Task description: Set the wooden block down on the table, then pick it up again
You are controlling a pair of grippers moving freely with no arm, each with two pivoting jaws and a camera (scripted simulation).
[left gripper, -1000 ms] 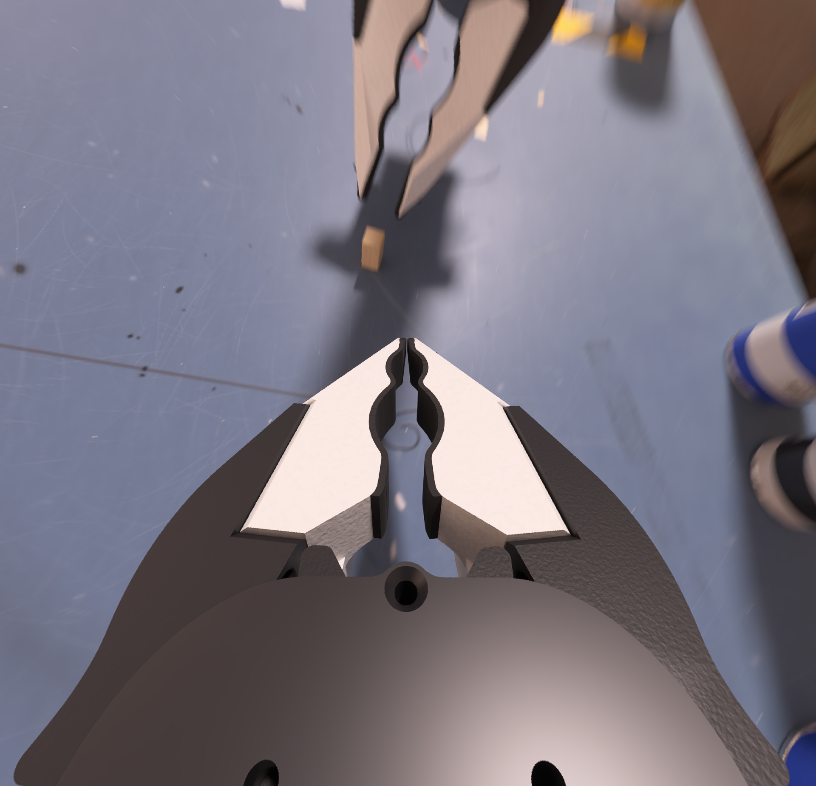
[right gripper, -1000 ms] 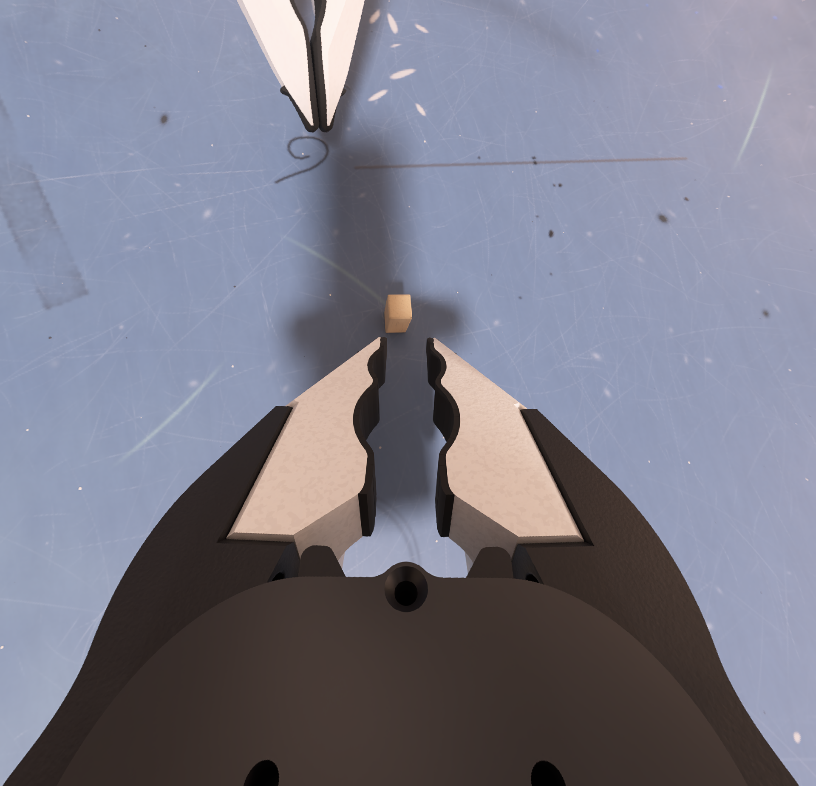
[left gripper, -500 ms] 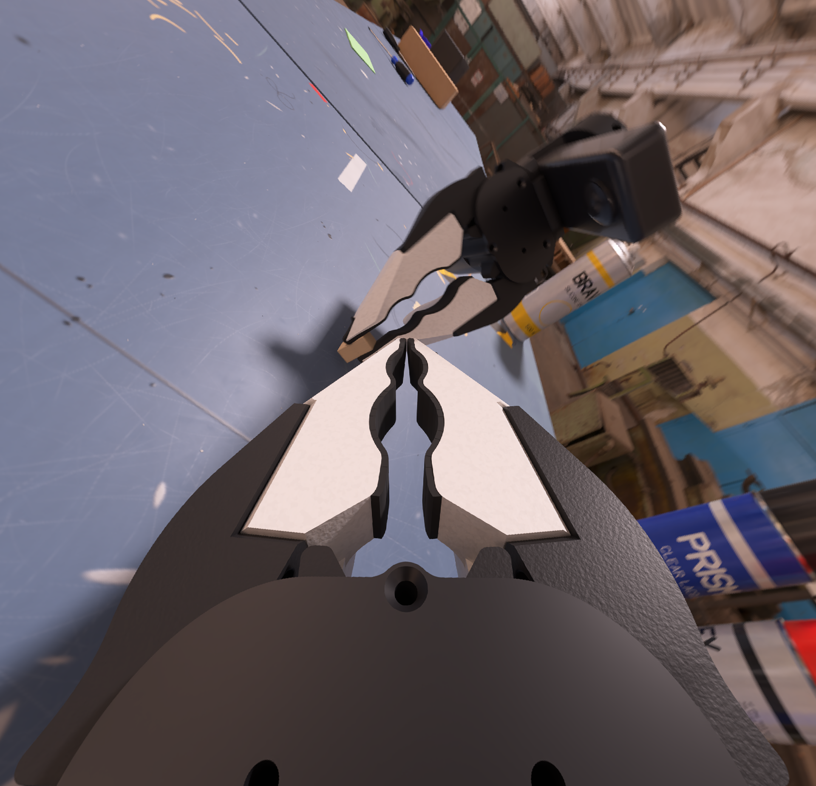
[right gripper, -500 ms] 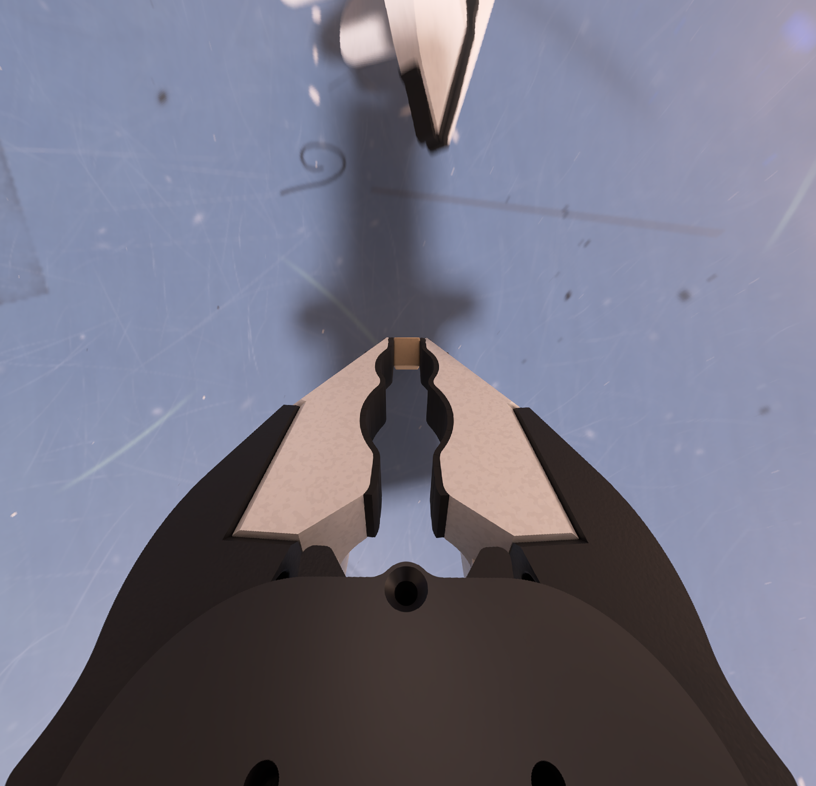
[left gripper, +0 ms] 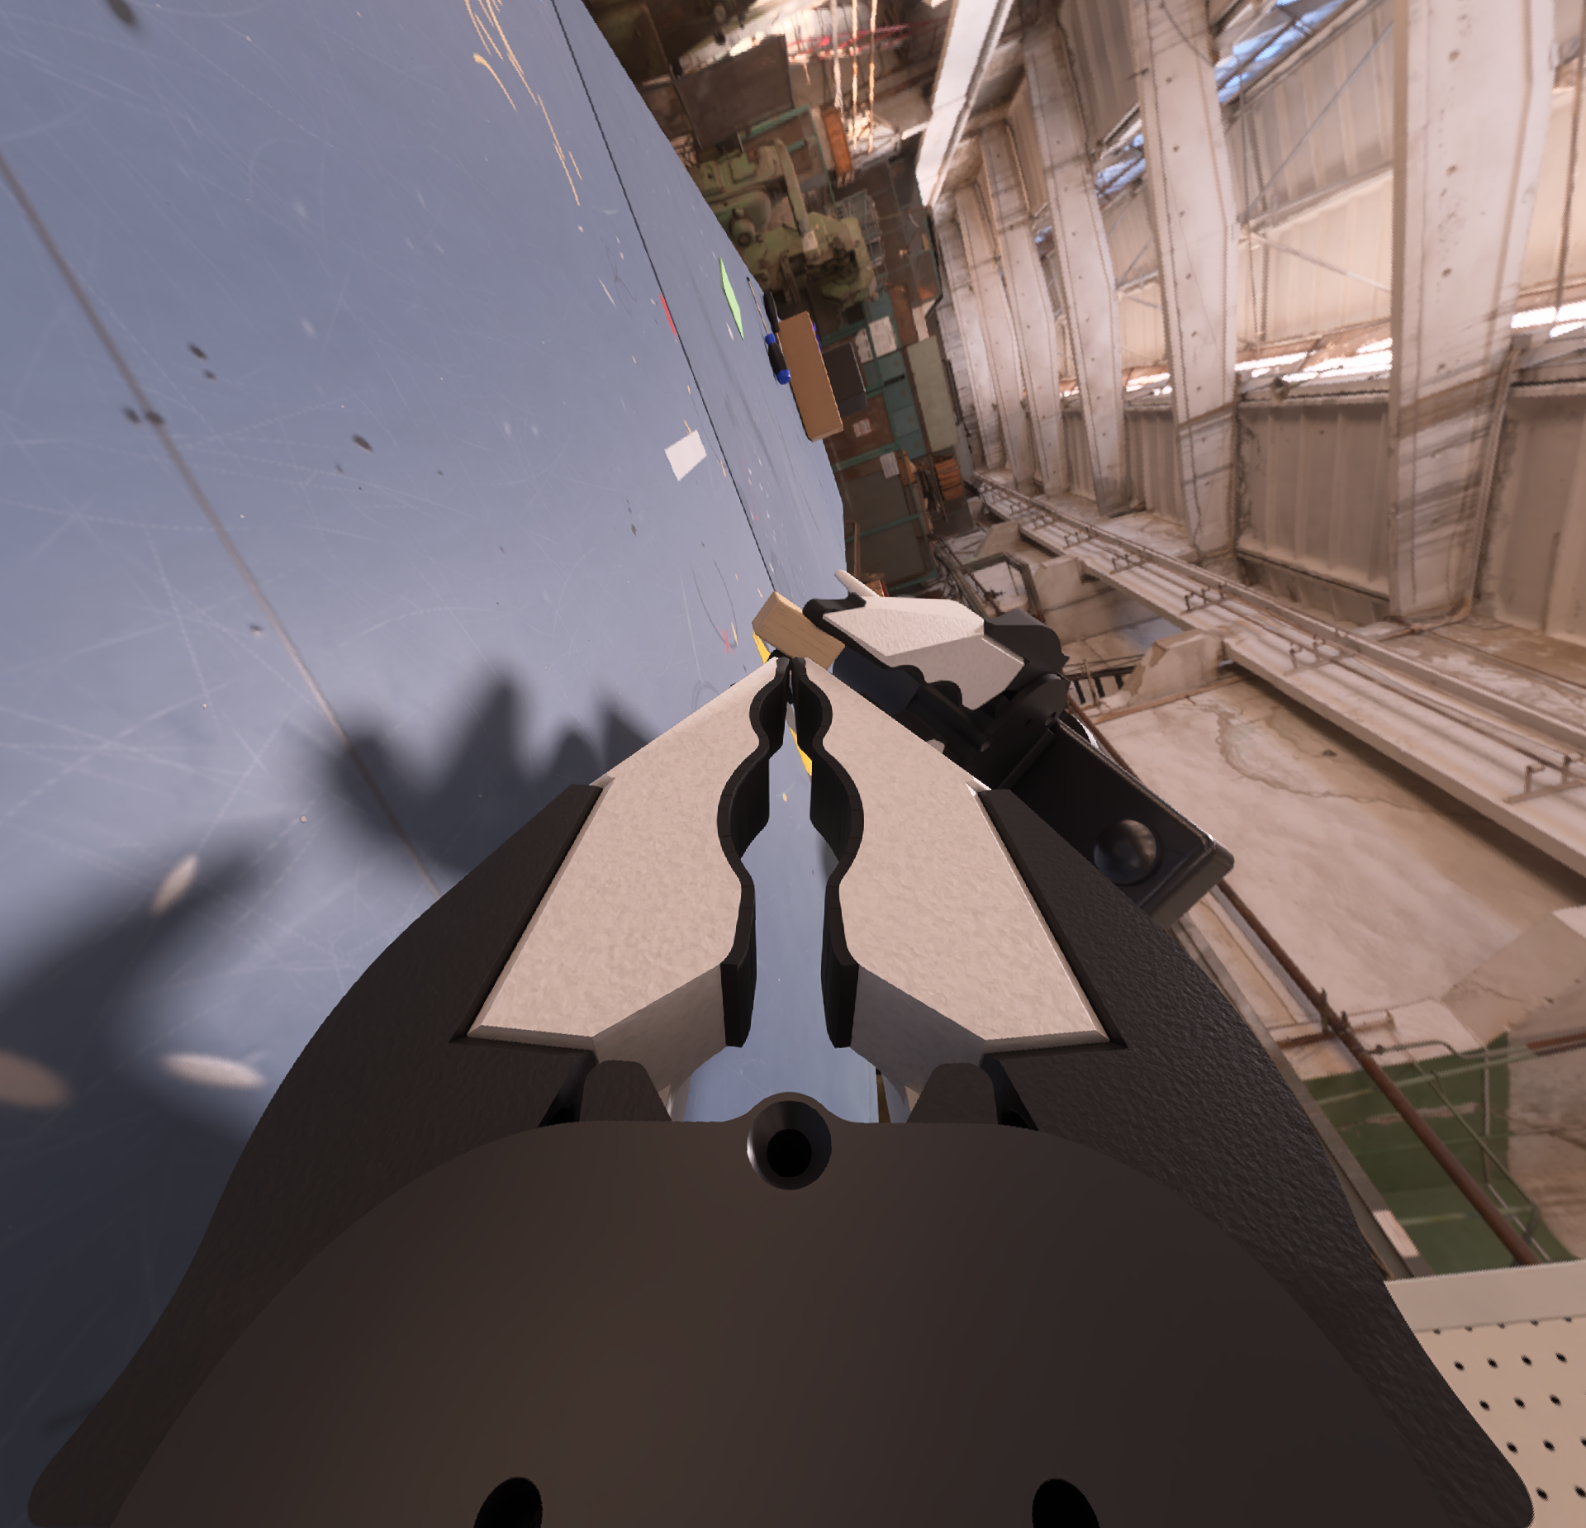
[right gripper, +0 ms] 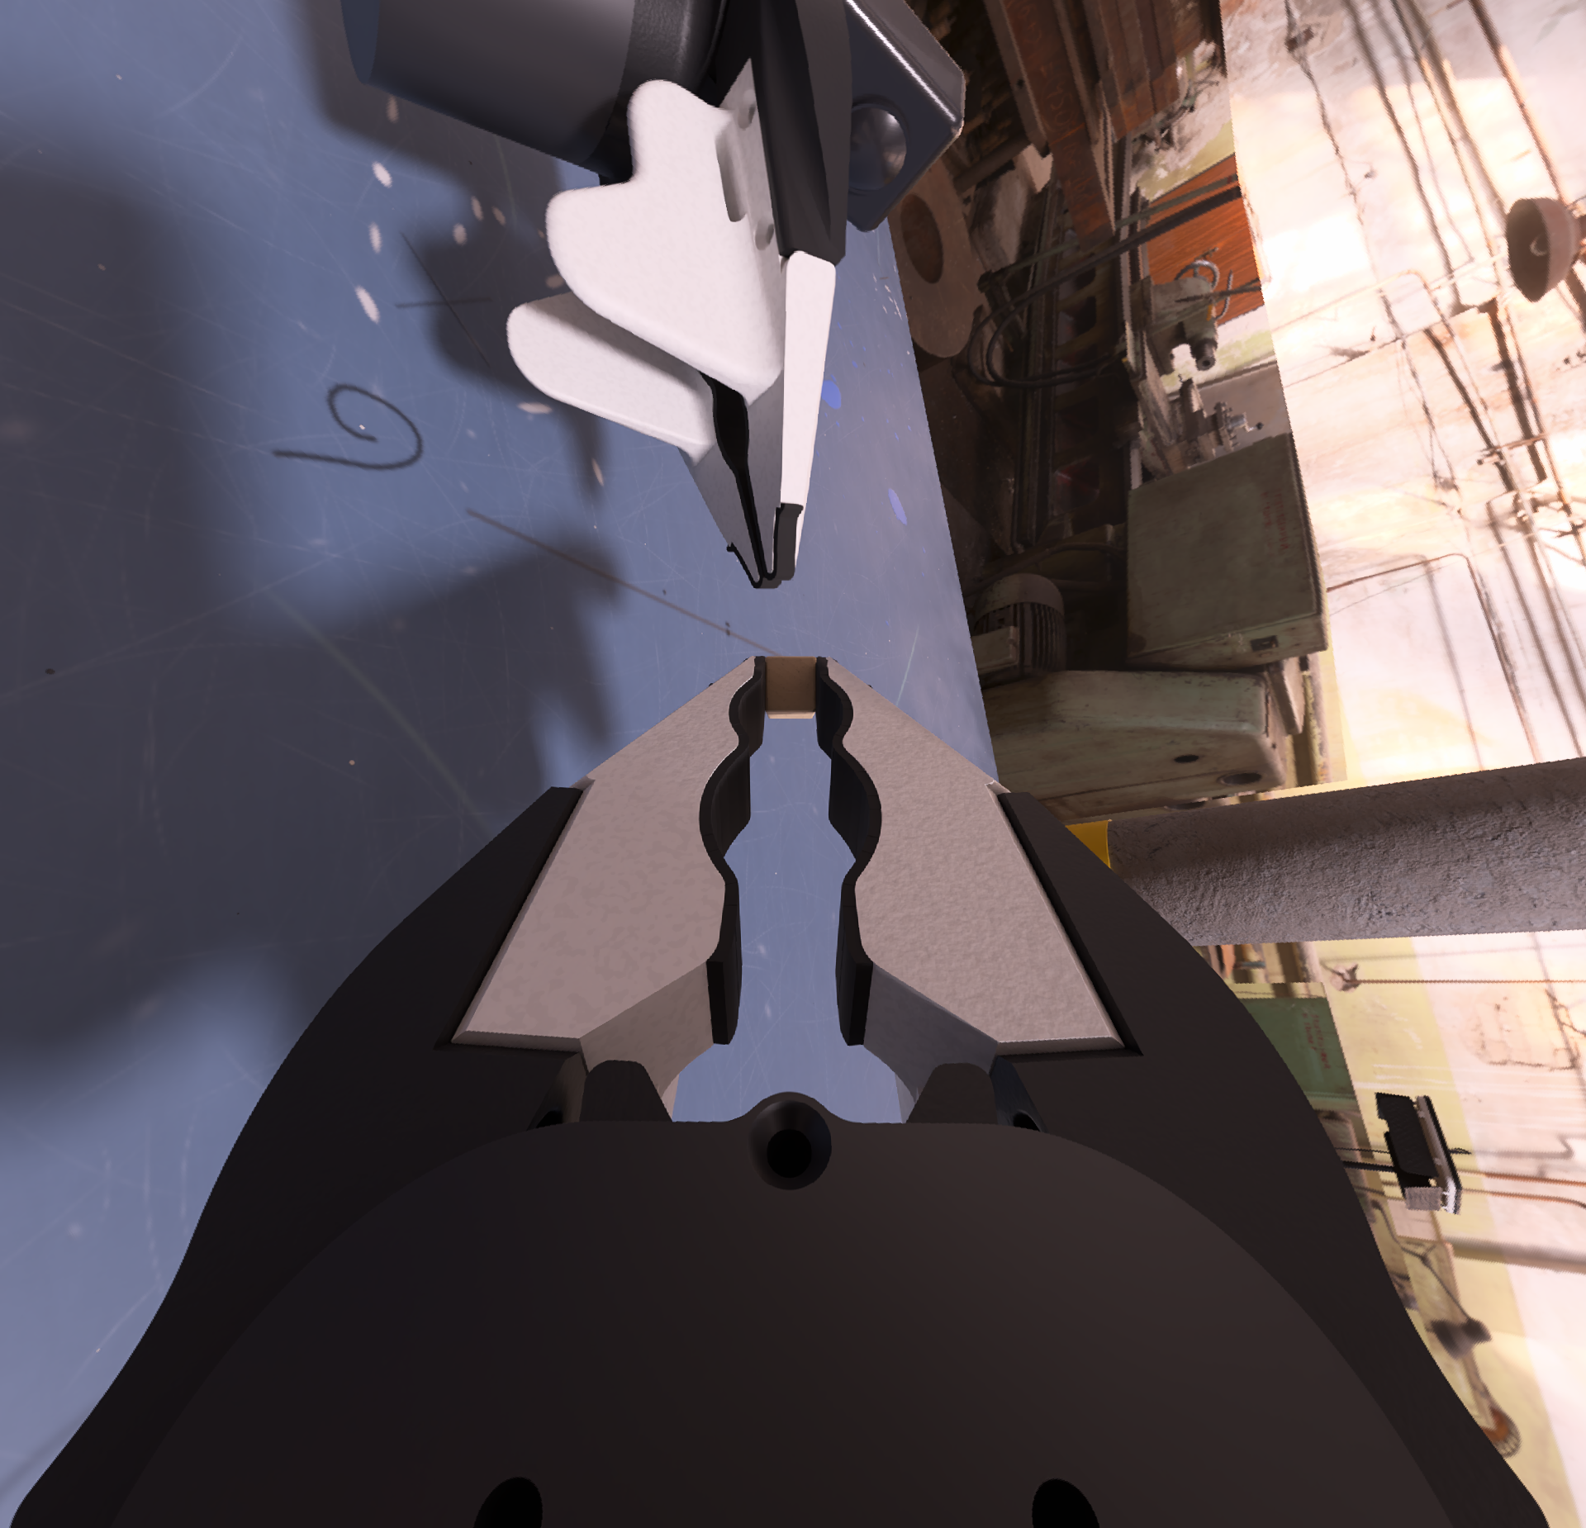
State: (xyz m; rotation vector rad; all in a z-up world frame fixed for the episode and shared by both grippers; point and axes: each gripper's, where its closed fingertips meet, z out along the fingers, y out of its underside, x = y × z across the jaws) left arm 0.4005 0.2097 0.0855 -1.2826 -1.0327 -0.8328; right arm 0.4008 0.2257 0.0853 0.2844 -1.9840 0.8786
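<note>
right gripper point(right gripper: 789, 687) pinching wooden block point(right gripper: 790, 685) clear above blue desk point(right gripper: 257, 629) | left gripper point(left gripper: 788, 670) pressed together, empty, just beside it

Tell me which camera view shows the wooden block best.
The left wrist view: the wooden block shows side-on, sticking out past the right gripper. The right wrist view shows only one block face pinched between its own fingertips.
</note>
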